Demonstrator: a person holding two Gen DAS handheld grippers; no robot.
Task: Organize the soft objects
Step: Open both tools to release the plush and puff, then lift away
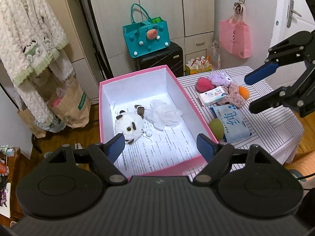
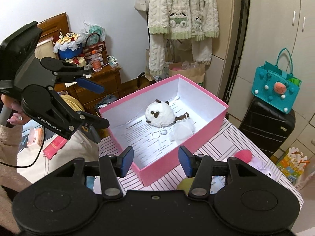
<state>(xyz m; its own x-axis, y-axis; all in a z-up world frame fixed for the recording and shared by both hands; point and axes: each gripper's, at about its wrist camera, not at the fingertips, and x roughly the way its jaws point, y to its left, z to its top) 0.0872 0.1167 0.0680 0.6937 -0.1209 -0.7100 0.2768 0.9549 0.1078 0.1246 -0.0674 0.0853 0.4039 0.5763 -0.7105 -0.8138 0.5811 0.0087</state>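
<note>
A pink box stands on the striped table with a white plush and a white mesh pouf inside on printed paper. My left gripper hovers over the box's near end, open, with nothing between its fingers. My right gripper is open and empty above the box's near corner. To the right of the box lie a red ball, a purple plush, a tissue pack, a floral cloth, an orange sponge, a green sponge and a blue wipes pack.
A black suitcase with a teal felt bag stands behind the table. A pink bag hangs on the cupboard. Paper bags and hanging knitwear are to the left. A person's hand holds the left gripper.
</note>
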